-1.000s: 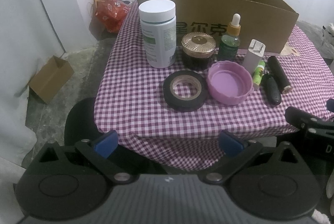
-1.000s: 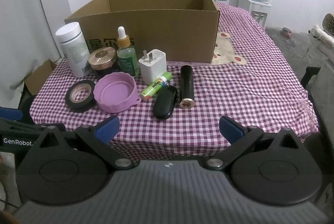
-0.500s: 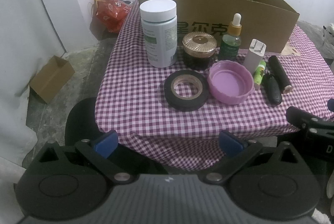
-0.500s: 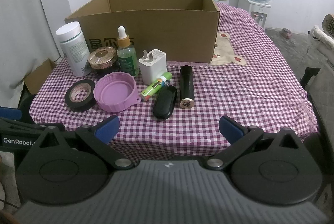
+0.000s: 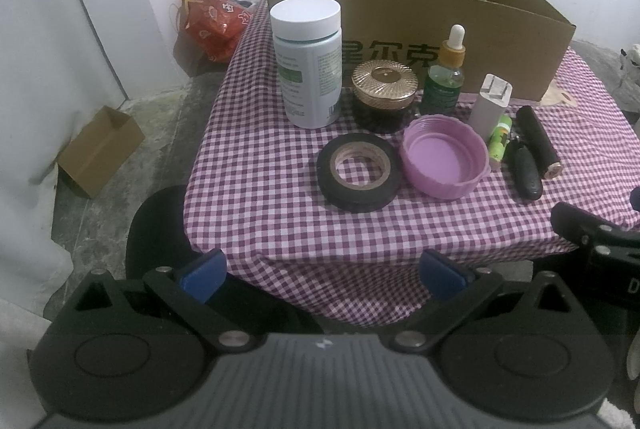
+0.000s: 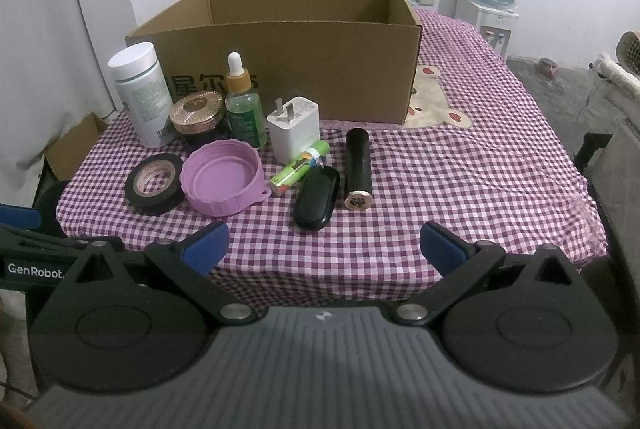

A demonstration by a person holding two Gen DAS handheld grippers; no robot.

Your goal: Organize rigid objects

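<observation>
Grippers — left, right — both spread wide, short of table; box interior shows nothing, jars outside.

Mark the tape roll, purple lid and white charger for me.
black tape roll [image 6: 154,183], right wrist view, on its top ring.
purple lid [image 6: 222,178], right wrist view, inner floor.
white charger [image 6: 292,133], right wrist view, front face.
</observation>
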